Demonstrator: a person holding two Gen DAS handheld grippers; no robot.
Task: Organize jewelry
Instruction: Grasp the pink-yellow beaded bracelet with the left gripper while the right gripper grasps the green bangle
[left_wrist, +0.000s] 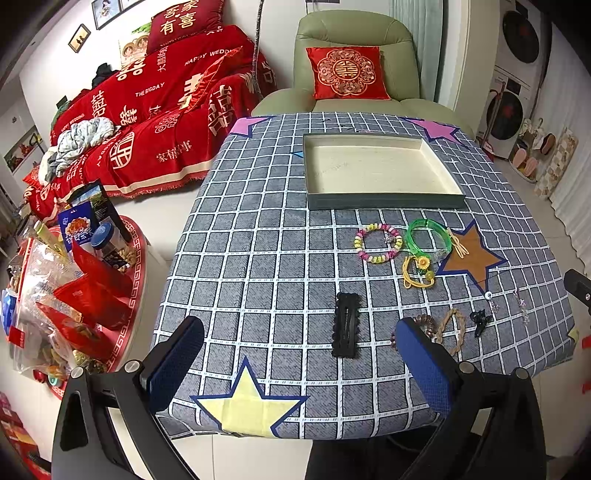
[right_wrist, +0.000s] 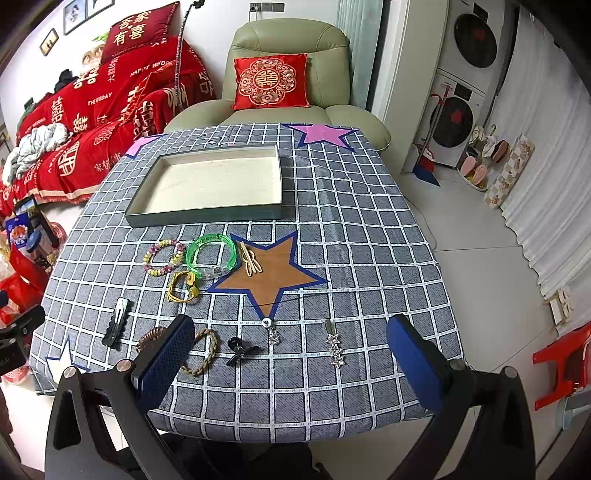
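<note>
Claws left and right both wide, empty, above jewelry-strewn tablecloth, tray beyond.

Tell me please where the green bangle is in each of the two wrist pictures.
Left wrist view: the green bangle lies right of centre, between the beaded bracelet and the brown star.
Right wrist view: the green bangle lies left of centre, just left of the brown star.
Shared landmark: the tray, directly behind the bangle in both.
</note>
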